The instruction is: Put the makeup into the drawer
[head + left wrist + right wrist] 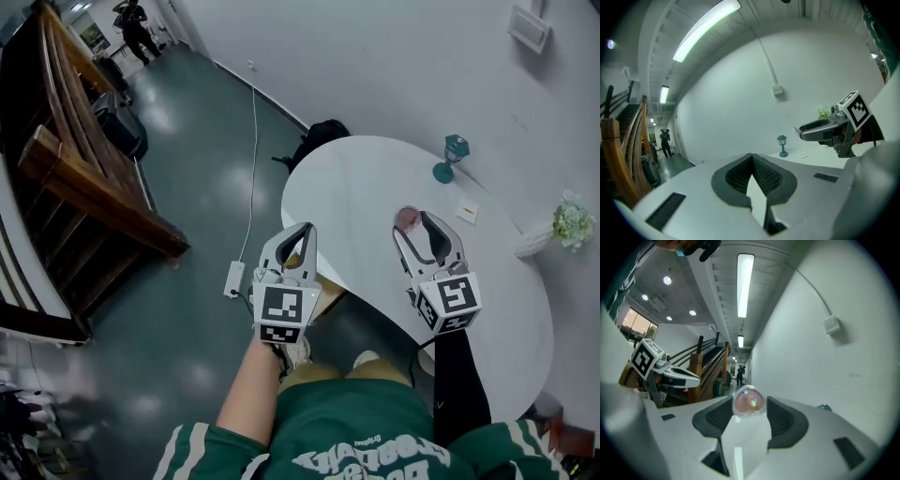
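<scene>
R gripper (pixel 414 223) pinches pink makeup (pixel 749 403) over table (pixel 356 178), mid-frame; L gripper (pixel 305 229) left of it, jaws together, empty.

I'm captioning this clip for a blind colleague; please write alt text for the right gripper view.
The right hand-held gripper holds a round pink makeup case between its jaw tips. Beyond it: the left hand-held gripper and a wooden staircase on the picture's left, a white wall on its right, a ceiling light strip above.
</scene>
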Available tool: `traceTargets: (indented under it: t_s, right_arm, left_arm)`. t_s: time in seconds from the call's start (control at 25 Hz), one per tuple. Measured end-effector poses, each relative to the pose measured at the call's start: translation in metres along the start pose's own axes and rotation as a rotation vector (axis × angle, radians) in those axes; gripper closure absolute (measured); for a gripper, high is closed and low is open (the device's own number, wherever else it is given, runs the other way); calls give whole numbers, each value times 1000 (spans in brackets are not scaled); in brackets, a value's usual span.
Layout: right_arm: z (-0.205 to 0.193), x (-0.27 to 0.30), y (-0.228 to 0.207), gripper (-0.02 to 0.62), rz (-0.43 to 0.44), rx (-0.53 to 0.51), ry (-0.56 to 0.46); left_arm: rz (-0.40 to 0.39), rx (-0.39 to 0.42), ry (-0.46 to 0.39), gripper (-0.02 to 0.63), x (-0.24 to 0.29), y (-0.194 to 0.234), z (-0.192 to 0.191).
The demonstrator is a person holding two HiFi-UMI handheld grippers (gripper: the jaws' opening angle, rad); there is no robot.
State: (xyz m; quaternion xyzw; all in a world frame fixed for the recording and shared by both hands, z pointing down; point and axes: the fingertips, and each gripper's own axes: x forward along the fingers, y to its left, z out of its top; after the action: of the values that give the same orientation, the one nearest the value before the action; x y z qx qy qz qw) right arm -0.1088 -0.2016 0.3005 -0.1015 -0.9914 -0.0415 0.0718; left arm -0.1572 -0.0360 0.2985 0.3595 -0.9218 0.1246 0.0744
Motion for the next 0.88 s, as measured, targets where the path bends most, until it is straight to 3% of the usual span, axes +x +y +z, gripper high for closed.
traceTargets:
  t_s: [0.32, 0.64, 0.88]
  right_arm:
    - [21, 77, 100, 359, 152, 15, -35]
    - [20, 117, 160, 359, 203, 14, -19]
    - [-24, 139, 194, 359, 254, 7, 115]
  left_arm:
    - [121, -24, 34, 607, -40, 101, -34]
    - [181, -45, 59, 607, -69, 165, -62]
    - [177, -47, 62, 607, -74, 178, -78]
